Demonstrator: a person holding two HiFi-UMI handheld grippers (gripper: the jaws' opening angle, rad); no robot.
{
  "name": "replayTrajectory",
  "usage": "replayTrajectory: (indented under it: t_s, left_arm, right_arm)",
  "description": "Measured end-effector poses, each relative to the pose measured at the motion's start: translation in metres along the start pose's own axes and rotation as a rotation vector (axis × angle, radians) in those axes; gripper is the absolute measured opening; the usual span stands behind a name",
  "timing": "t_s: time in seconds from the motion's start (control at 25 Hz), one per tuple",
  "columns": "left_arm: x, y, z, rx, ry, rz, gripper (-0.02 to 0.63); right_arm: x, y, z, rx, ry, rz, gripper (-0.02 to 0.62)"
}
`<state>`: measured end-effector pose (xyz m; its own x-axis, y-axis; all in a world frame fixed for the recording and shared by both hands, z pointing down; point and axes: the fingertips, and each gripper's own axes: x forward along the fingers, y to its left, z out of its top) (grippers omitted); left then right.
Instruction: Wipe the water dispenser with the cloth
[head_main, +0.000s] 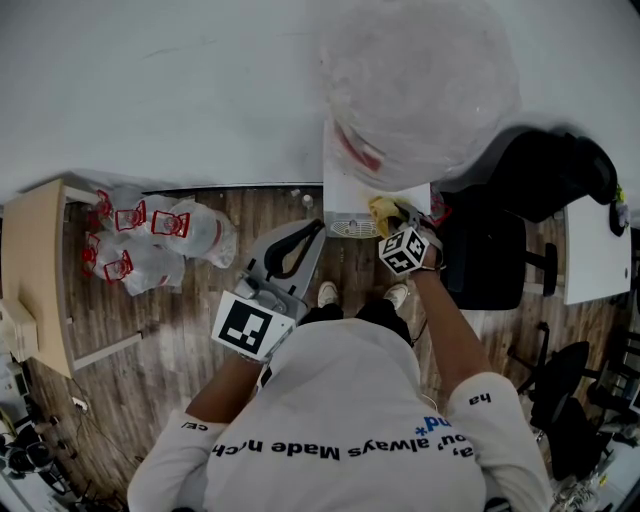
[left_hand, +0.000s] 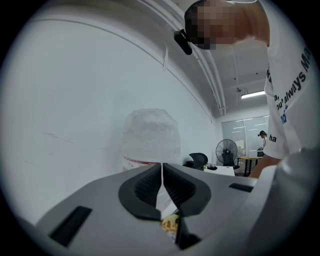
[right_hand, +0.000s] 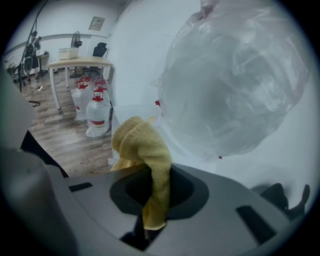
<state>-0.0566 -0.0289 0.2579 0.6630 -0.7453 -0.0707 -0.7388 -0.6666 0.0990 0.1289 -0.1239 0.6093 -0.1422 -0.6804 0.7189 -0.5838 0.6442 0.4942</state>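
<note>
1. Head view: A person stands at the water dispenser (head_main: 347, 197) by the far wall (head_main: 180, 90). The right claw (head_main: 398, 218) presses the yellow cloth (head_main: 383, 209) to the near edge of the dispenser's top, just under the upturned bottle (head_main: 420, 80). The left claw (head_main: 312, 232) hangs to the left, apart from the machine. Spare jugs (head_main: 150, 235) stand on the floor at the far left.

2. Left gripper view: The left claw (left_hand: 162, 175) is closed tip to tip with nothing in it. The bottle (left_hand: 150, 135) rises beyond.

3. Right gripper view: The right claw (right_hand: 157, 195) is clamped on a fold of the cloth (right_hand: 142, 145), whose bunched end rests against the dispenser beneath the bottle (right_hand: 235, 80).

4. Progress, as a judgement: the wiping seems to be in its early or middle stage. The cloth is on the top. No view shows which faces are done, so the front and sides probably remain.
</note>
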Motion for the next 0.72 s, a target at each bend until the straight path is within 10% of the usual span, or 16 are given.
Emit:
replayTrajectory:
  t_s: [0.72]
  left_arm:
    - [0.002, 0.005, 0.0, 0.005, 0.004, -0.002, 0.026]
  right_arm:
    - [-0.027, -0.045, -0.012, 0.025, -0.009, -0.029, 0.058]
